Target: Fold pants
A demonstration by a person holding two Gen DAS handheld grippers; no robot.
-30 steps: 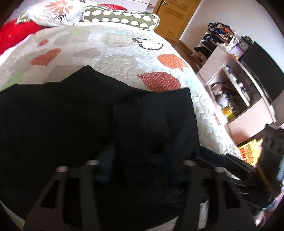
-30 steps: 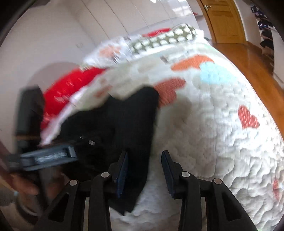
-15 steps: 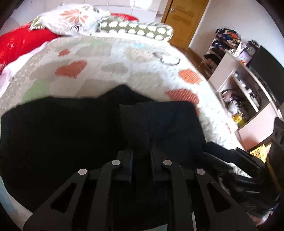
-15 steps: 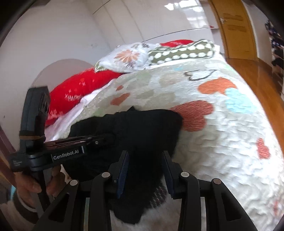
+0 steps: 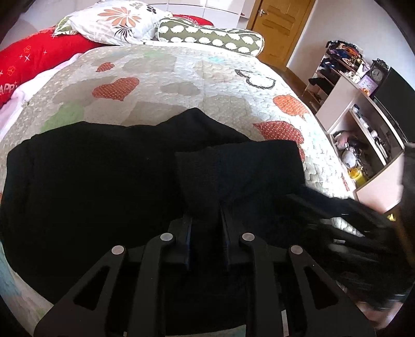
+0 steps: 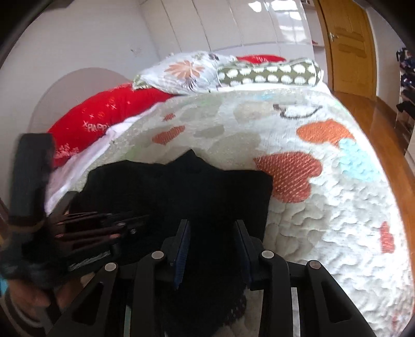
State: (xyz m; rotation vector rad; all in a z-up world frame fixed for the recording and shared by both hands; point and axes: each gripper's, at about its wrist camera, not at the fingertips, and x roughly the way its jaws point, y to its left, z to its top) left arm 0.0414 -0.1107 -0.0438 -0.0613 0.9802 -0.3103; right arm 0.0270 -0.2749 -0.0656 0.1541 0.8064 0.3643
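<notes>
My left tool (image 5: 205, 220) sits bottom centre of the left wrist view, jaws pinched on a raised fold of the black pants (image 5: 103, 186). Its jaws closed in hard over the last second and have just eased back out a touch; fabric stays clamped between the pads. My right tool (image 6: 212, 228) is bottom centre of the right wrist view, jaws drawn partway in with pants cloth bunched between them, a dark lump hanging down between the fingers. It looks gripped, but black cloth against black fingers hides the actual pad contact.

Each tool shows in the other's view: the right one blurred at the lower right edge of the left view, the left one blurred at the lower left of the right view, with my hand (image 6: 31, 295) around its handle.

The pants lie on the near part of the bed, spread across the lower half of both frames, with one flap doubled over on the right side and a point of cloth sticking up toward frame centre.

Beyond them, the quilt (image 5: 181, 77) with heart patches. At the top of the frame are a red pillow (image 5: 33, 59), a floral pillow (image 5: 122, 20) and a green spotted bolster (image 5: 210, 36). Upper right: a wooden door (image 5: 280, 28) and cluttered shelves (image 5: 363, 134).
</notes>
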